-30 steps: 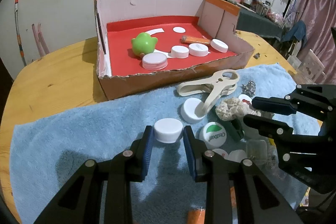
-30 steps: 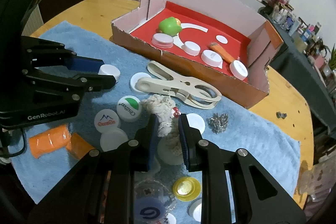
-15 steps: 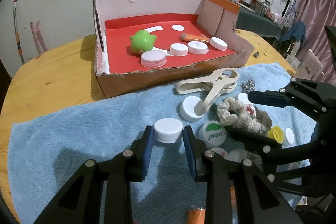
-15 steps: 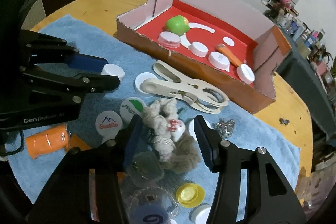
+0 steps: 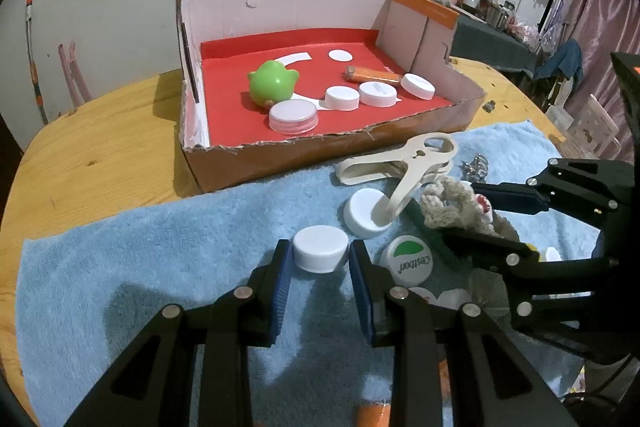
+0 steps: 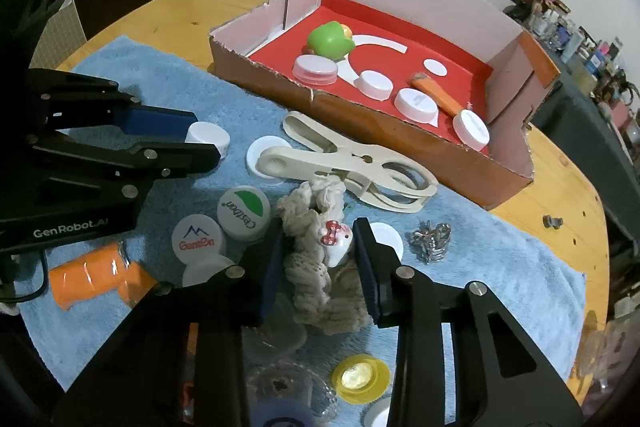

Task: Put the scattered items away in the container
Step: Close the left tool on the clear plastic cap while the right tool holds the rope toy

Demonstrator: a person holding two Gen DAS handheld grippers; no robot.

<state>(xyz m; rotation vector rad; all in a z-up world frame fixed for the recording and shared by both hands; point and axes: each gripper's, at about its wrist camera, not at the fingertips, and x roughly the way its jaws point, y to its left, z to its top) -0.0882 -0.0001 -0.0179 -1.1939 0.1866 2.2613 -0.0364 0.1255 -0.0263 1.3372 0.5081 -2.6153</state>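
Observation:
A cardboard box [image 5: 320, 163] [image 6: 400, 131] with a red floor stands at the back and holds a green toy [image 5: 272, 87], several white caps and an orange stick. On the blue towel in front, my left gripper [image 5: 320, 267] [image 6: 206, 137] is shut on a white cap [image 5: 320, 254], which rests on the towel. My right gripper [image 6: 320, 259] [image 5: 460, 213] is closing on a beige scrunchie [image 6: 308, 211] with a small white bow charm. Its pads press on the scrunchie's sides.
A cream plastic clip [image 6: 340, 163] lies between the grippers and the box, partly over a white cap [image 5: 362, 213]. Printed caps [image 6: 244, 207], an orange roll [image 6: 88, 279], a yellow lid [image 6: 360, 375] and a metal clip [image 6: 430, 239] lie on the towel [image 5: 120, 267].
The right gripper opened wide around the scrunchie and has closed on it again. The left gripper and its cap have not moved.

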